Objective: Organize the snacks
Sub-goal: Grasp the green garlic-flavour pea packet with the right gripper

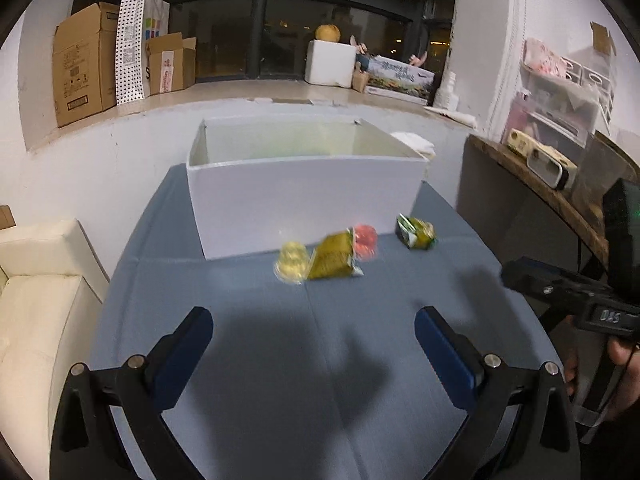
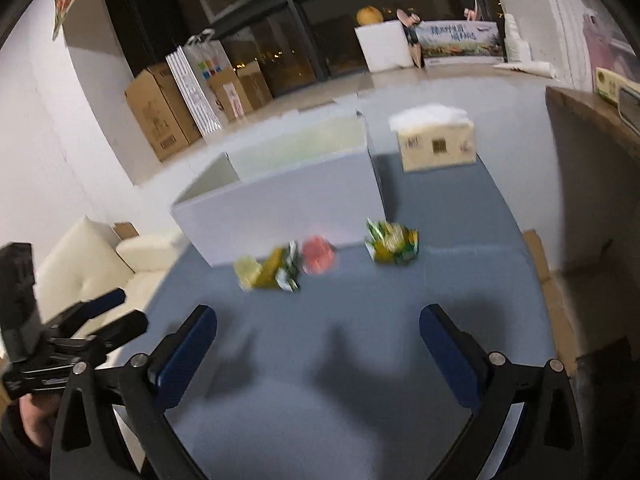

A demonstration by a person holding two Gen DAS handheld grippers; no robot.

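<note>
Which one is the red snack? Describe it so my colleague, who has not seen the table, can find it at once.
Find the big white open box on the blue table. Four small snacks lie along its near wall; the red jelly cup is third from the left, just right of the olive-green packet. It is the only red, rounded one; the other cup is yellow.

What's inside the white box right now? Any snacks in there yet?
The white box shows only bare pale inner walls; no snacks visible inside. Its front wall hides the floor, so the bottom can't be checked. Four snacks lie outside on the table in front of it.
</note>
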